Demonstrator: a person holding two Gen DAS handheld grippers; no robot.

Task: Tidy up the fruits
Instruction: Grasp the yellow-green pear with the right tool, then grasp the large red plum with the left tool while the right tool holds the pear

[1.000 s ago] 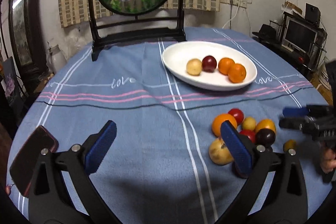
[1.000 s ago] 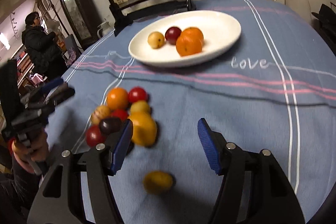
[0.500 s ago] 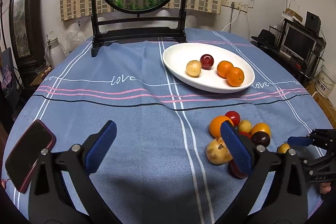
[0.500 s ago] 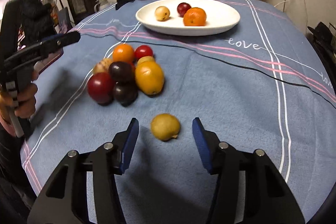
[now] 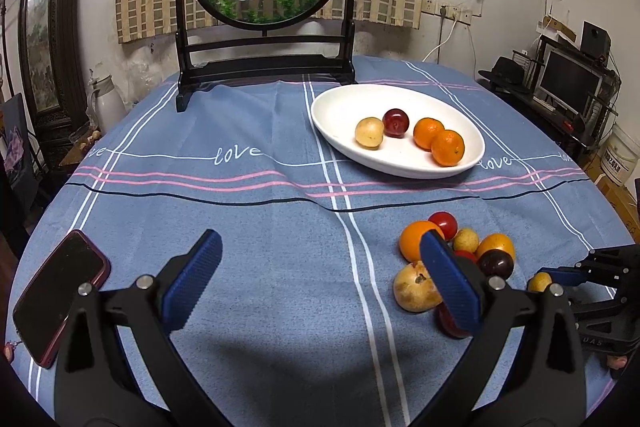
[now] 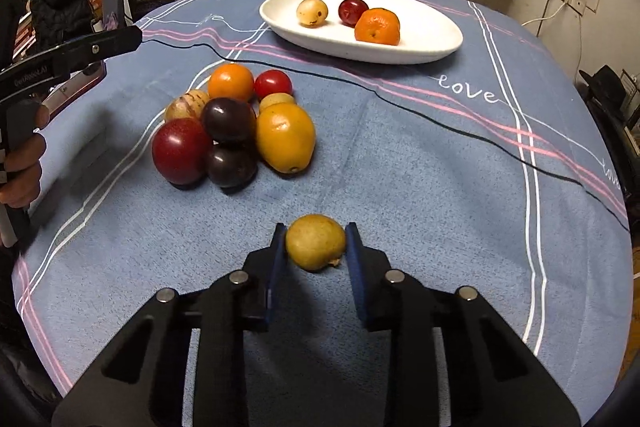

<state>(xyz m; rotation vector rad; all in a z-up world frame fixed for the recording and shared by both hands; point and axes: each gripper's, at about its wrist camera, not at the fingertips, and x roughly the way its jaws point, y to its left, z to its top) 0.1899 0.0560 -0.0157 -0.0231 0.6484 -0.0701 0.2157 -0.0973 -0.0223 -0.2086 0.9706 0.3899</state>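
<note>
right gripper (image 6: pixel 316 247) jaws closed down on the yellow fruit (image 6: pixel 315 242), both pads touching its sides, fruit sitting on the cloth (image 6: pixel 420 163), apart from the pile (image 6: pixel 236 123). left gripper (image 5: pixel 320 271) jaws wide open, empty, hovering over the cloth left of the pile

step looks like grasp, then carry to the plate (image 6: pixel 432 43), which has four fruit in it

to do it well: confirm the grip is centred, it's round and could squirt out. lift straight up before moving. route right of the pile so nothing gets knocked. set down on bare plate near the orange (image 6: pixel 377 26), low release so it doesn't roll
</note>
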